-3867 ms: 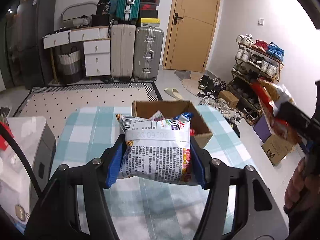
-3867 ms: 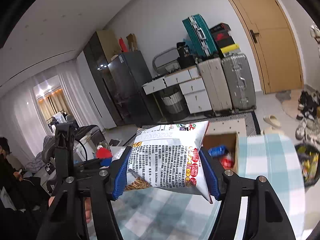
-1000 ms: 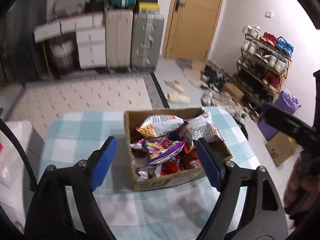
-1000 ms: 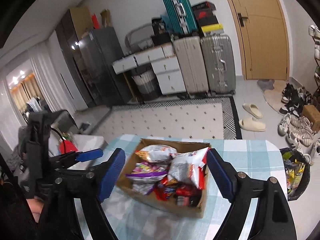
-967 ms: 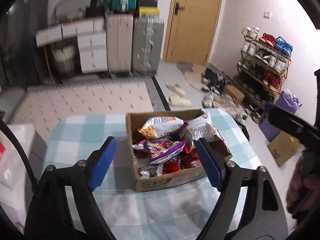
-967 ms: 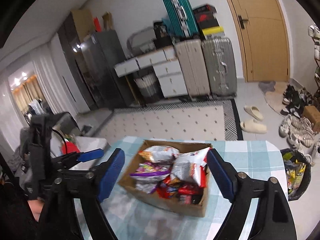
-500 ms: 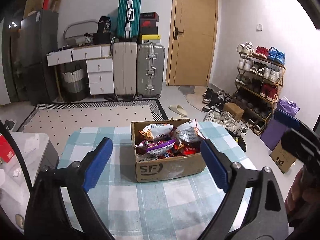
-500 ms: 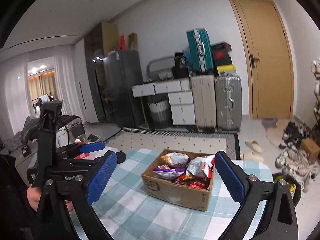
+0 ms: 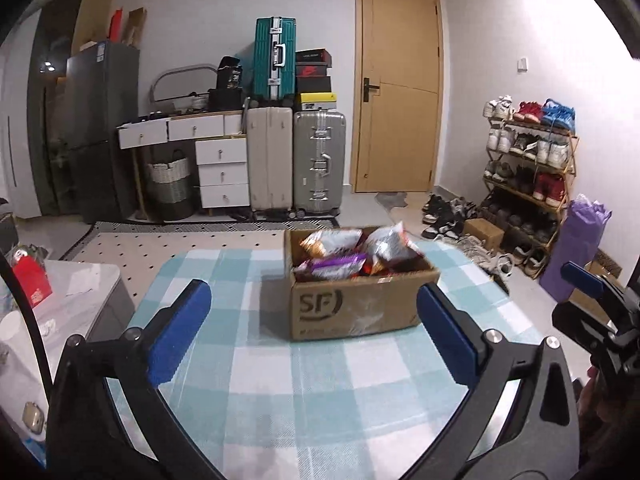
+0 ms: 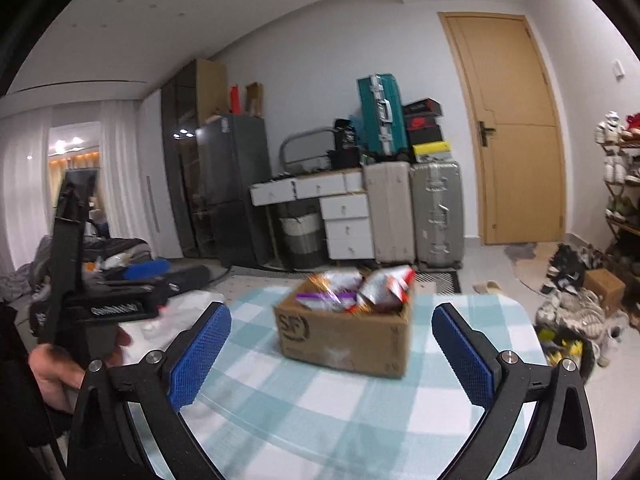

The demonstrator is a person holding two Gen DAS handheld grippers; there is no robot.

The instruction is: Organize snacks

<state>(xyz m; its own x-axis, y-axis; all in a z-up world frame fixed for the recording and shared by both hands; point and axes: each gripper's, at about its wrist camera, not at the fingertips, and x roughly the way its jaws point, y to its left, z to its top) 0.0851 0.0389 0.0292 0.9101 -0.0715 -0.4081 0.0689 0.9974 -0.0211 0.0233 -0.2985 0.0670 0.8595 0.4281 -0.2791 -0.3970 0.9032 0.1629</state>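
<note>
Pulled back from the cardboard box [image 9: 362,300] since a second ago, both tools, with more checked tabletop [image 9: 320,392] now showing in front of it. Left tool [image 9: 312,334] with jaws opening to full spread, nothing between the blue pads; right tool [image 10: 330,354] wide open and likewise empty. Packed in the box, near the far edge of the tabletop: the snack bags [image 9: 352,254], heaped above the rim, none left loose on the cloth. Looks, judging by that, like the packing step is finished or nearly so. Beside the tabletop on the left, a low white unit with a red packet [image 9: 32,282]. Farther off on the floor, a patterned rug [image 9: 168,240], slippers, a shoe rack [image 9: 528,160]; against the back wall, suitcases [image 9: 296,160], drawers and a wooden door [image 9: 396,108]. Nothing blocking access to the box.
</note>
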